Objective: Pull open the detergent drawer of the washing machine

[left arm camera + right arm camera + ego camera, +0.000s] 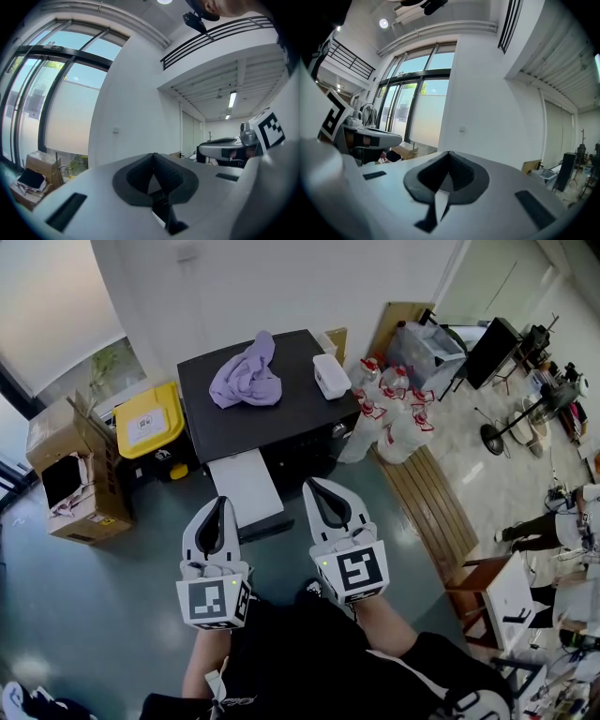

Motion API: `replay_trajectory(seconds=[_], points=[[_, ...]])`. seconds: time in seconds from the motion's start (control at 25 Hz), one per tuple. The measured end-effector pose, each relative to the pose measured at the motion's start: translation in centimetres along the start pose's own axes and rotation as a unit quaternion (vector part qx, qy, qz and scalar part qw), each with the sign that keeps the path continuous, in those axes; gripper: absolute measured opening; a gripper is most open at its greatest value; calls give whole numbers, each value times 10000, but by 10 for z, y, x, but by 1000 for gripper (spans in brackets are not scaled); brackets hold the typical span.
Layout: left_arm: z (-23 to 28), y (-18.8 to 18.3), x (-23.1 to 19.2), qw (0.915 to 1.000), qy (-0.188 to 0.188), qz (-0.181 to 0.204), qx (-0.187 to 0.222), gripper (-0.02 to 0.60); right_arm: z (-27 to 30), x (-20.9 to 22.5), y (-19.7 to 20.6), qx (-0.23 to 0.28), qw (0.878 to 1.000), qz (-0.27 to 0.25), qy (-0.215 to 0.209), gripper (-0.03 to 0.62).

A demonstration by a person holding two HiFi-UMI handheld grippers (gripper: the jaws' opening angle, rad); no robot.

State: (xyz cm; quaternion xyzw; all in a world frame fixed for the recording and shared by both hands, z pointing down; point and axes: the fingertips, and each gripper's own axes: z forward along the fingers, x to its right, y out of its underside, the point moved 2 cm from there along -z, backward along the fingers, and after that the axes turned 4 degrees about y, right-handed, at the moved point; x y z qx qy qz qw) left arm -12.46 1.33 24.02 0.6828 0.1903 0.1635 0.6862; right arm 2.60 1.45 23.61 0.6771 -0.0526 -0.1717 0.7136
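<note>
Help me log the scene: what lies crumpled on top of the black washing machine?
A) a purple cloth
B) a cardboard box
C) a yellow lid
A: the head view shows a purple cloth bunched up on the washing machine, near a small white box.

We hold the left gripper (222, 502) and the right gripper (317, 486) side by side in front of us, both pointing level, jaws pressed tightly together.

Bright room with a tall window

A white wall (281, 287) is met by a grey floor (94, 615); a window (47, 306) is set at left, a cardboard box (70, 474) beneath it, a slatted wooden board (427, 507) laid at right.
</note>
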Motion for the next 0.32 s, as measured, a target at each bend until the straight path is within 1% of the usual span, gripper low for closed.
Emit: replay_trajectory(seconds=[0.16,0.32], points=[[-1,-3,-1,10000,-12,-18,-34,21,0,-1,-1,16,10000,15,30,8],[-4,-2,-2,10000,31,-21,21,21,-2,-4,-2,14,10000,-8,48,8]])
